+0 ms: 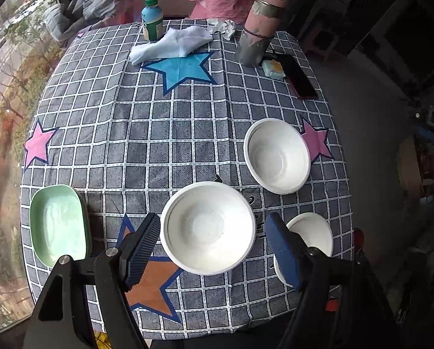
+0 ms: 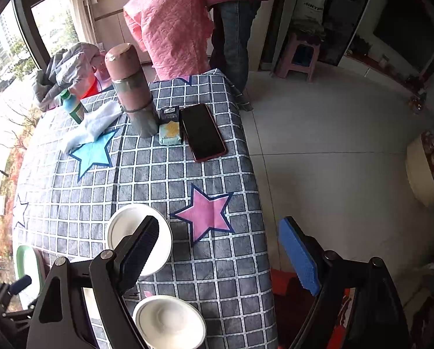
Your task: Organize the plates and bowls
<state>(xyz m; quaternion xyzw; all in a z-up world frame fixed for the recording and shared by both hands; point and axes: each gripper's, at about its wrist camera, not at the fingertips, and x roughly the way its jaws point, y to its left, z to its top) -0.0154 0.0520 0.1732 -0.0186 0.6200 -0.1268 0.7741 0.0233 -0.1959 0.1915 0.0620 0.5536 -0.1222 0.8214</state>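
Three white bowls sit on the checked tablecloth (image 1: 170, 133). In the left wrist view the largest bowl (image 1: 207, 227) lies between the open fingers of my left gripper (image 1: 214, 250), not gripped. A second bowl (image 1: 276, 155) is farther right, and a small bowl (image 1: 313, 232) is partly hidden behind the right finger. Green stacked plates (image 1: 58, 224) sit at the left edge. My right gripper (image 2: 219, 250) is open and empty above the table's right edge; one bowl (image 2: 123, 226) lies behind its left finger, the small bowl (image 2: 168, 322) below it. The green plates (image 2: 27, 258) show at the far left.
At the far end stand a pink thermos (image 1: 260, 26), a green-capped bottle (image 1: 152, 20), a white cloth (image 1: 170, 45), crumpled tissue (image 1: 221, 26), a small packet (image 1: 272, 69) and a black phone (image 2: 202, 132). A person in pink stands behind the table (image 2: 170, 23). Floor lies to the right.
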